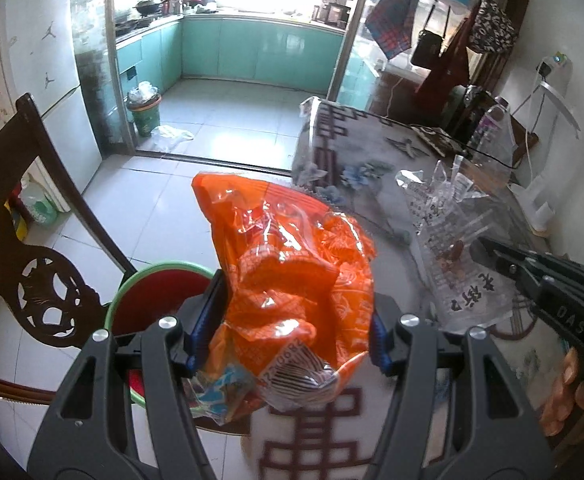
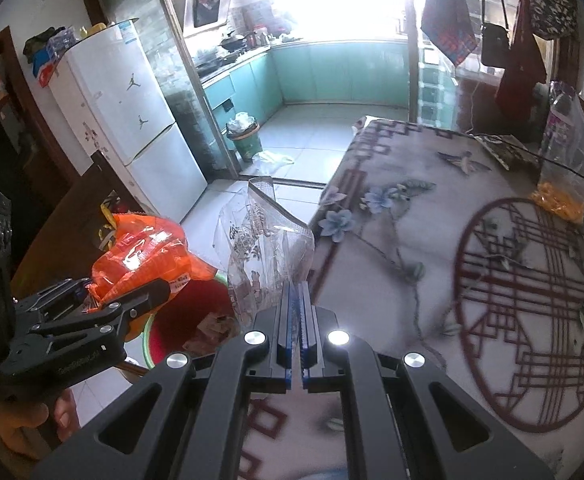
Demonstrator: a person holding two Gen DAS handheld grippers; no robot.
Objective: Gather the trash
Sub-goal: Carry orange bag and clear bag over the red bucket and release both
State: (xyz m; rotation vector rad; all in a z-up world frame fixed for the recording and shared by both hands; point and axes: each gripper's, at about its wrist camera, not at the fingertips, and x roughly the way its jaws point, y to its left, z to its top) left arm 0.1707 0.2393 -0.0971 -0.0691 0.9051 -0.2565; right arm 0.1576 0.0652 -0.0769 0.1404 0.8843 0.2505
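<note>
Just beside the edge of a table point(image 2: 431, 240) draped in a smooth flower-printed cloth, the left gripper point(image 1: 295, 320) clamps a crinkled, glossy orange plastic wrapper point(image 1: 292, 264) between its blue ridged pads. Right beside it, the right gripper point(image 2: 296, 320) is pinched closed on a clear, creased printed plastic bag point(image 2: 260, 248). Both wrappers hang above a round red bin with a green rim point(image 1: 152, 304) standing on the pale tiled floor by the table.
</note>
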